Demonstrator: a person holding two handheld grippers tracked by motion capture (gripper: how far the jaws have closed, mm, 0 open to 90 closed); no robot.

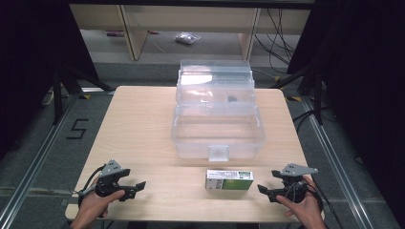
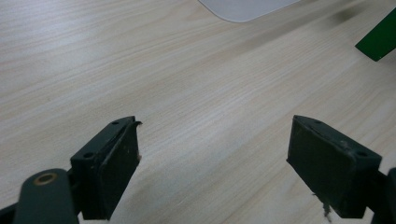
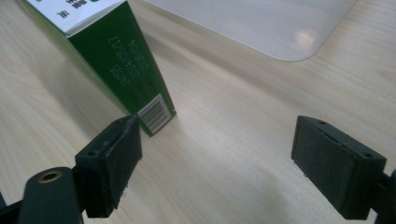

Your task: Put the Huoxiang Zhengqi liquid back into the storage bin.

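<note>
Two grippers: both are resting low on the worktop point(image 1: 143, 124), one to each side of the green-and-white carton point(image 1: 229, 180), which I am taking as the landmark.
Carton: it is lying flat on its broad face, just in front of the clear plastic box point(image 1: 217, 119), close to the box's front latch tab point(image 1: 218, 152) but not touching it.
Left gripper point(image 1: 138, 186): it is sitting well to the left of the carton, pointing toward it; in the left gripper view its jaws are standing wide apart with bare wood between them, holding nothing.
Right gripper point(image 1: 262, 190): it is waiting just to the right of the carton; in the right gripper view its jaws are gaping wide and empty, and the carton's barcode end point(image 3: 154, 114) is standing just beyond one of them.
Clear box: it is standing open behind the carton, lid thrown back, the front compartment looking empty; a small dark thing point(image 1: 232, 99) is lying farther back, too small to name.
Handling, as I judge it: the carton is looking like light, thin card, stiff along its edges but easy to dent on the broad faces, and fairly smooth.
Where to grip: across the two long narrow sides near the middle, closing gently, is looking safest.
</note>
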